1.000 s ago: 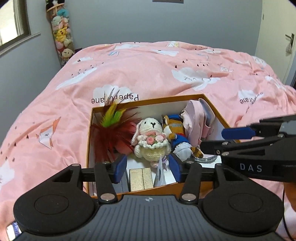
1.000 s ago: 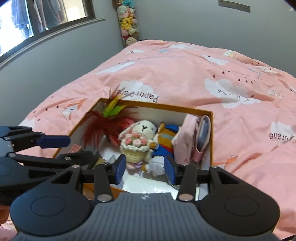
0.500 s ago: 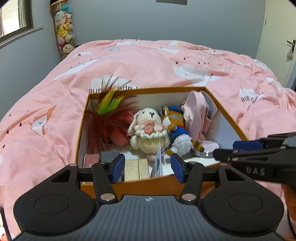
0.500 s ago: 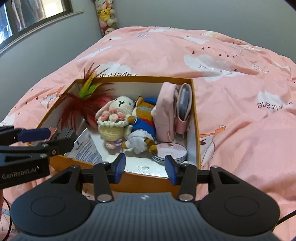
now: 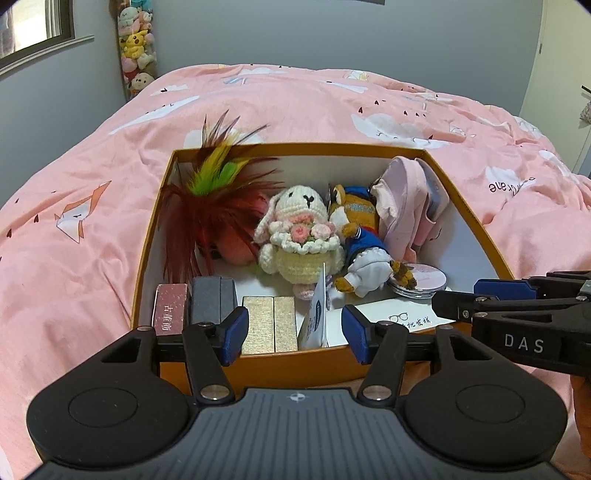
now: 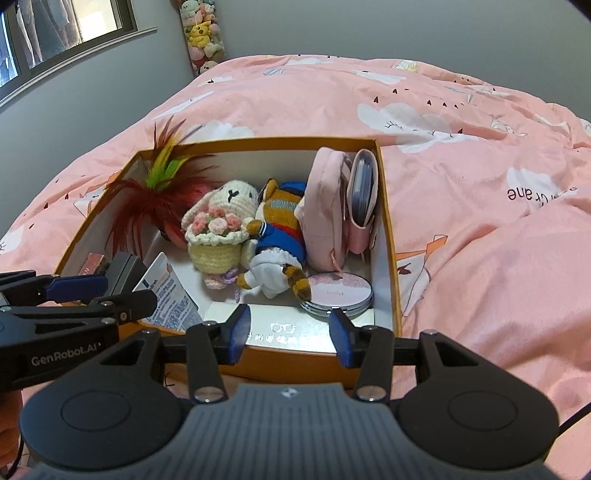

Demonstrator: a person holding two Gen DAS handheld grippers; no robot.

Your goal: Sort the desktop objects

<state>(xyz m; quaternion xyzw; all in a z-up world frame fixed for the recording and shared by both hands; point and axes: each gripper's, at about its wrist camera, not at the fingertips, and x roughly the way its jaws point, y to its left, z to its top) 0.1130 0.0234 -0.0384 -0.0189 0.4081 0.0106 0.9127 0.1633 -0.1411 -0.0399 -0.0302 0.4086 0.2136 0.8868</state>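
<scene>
I have both grippers parked at the near wall of the orange box (image 5: pixel 465 206), which sits on the pink duvet (image 5: pixel 92 229). My left gripper (image 5: pixel 294 330) has its blue pads apart with nothing between them, and beyond its left finger I see a dark red packet (image 5: pixel 170 310) with print I cannot read, then a dark grey case (image 5: pixel 214 301), both cut off at the bottom by the finger. Straight ahead between the fingers stand two gold blocks (image 5: pixel 269 325) and a thin printed card (image 5: pixel 318 317) on edge. Further in, the red feather toy (image 5: pixel 207 218) covers most of a pink plush face, then the crocheted bunny (image 5: pixel 299 236) leans against the striped plush in blue (image 5: pixel 360 240), and the pink pouch (image 5: pixel 406 199) stands against the right wall. My right gripper (image 6: pixel 290 336) is also spread and empty, hovering over a white card with a glasses logo (image 6: pixel 295 330) whose text is too blurred to read. Just beyond its right finger lies the round pink compact (image 6: pixel 338 293), partly under the plush's tail. The pouch's open pocket holds something grey (image 6: pixel 361 186) I cannot identify. A hanging column of plush toys (image 6: pixel 201 33) is cut off at the top.
</scene>
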